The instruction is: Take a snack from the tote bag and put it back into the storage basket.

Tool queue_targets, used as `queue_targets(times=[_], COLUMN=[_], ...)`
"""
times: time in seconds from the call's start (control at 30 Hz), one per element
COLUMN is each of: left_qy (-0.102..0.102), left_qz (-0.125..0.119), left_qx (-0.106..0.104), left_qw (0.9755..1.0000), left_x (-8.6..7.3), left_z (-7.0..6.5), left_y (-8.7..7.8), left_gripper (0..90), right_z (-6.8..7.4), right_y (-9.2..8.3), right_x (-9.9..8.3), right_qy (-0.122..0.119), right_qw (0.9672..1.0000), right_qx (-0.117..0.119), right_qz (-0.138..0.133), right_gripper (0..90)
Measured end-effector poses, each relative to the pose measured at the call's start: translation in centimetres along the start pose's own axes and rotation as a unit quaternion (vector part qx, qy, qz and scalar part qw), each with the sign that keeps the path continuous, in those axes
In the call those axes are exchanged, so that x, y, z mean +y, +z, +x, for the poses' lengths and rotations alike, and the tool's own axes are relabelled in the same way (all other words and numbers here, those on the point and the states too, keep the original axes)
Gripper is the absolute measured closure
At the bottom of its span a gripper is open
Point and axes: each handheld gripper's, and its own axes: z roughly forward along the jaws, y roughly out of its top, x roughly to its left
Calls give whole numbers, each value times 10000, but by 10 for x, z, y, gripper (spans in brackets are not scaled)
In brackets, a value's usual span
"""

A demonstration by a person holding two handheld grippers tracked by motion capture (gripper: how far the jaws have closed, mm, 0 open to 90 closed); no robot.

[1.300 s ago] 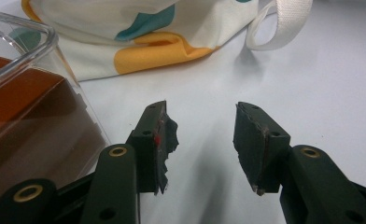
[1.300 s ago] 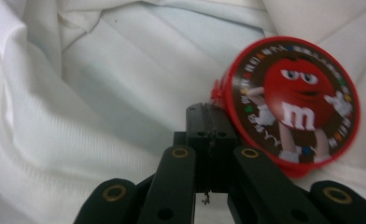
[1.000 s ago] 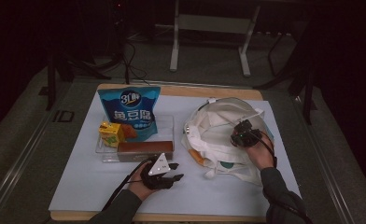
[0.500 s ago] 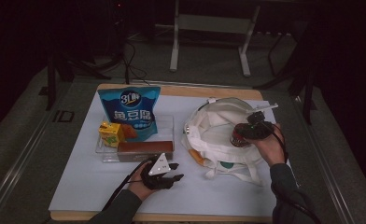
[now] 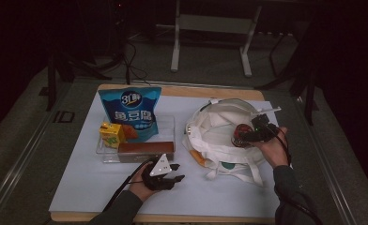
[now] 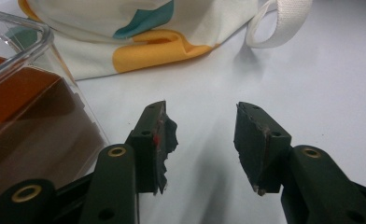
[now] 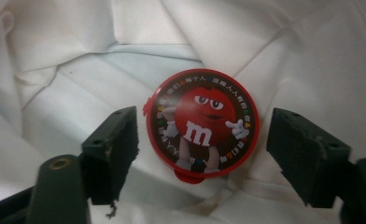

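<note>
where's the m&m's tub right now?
In the high view the M&M's tub sits on the right side of the table, inside the white tote bag. The right tool has just opened around it, pads clear.

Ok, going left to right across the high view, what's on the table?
Yellow drink carton → blue snack bag → left gripper → white tote bag → red candy tin → right gripper.
</note>
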Motion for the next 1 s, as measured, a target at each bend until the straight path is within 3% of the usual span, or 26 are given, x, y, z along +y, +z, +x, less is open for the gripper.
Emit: queue_targets(times=[0.4,0.7,1.0], left_qy=[8,16,13], left_qz=[6,12,10], left_qx=[-4,-3,-3], left_qw=[10000,10000,10000], left_x=[0,0,0], left_z=[0,0,0], left_y=[0,0,0], left_gripper=[539,539,540], right_z=[3,2,5], right_y=[18,28,36], right_x=[0,4,5], right_qy=[20,143,-5], right_qw=[9996,9990,9971], right_qx=[-150,-59,-150], right_qz=[230,423,747], right_gripper=[161,212,227])
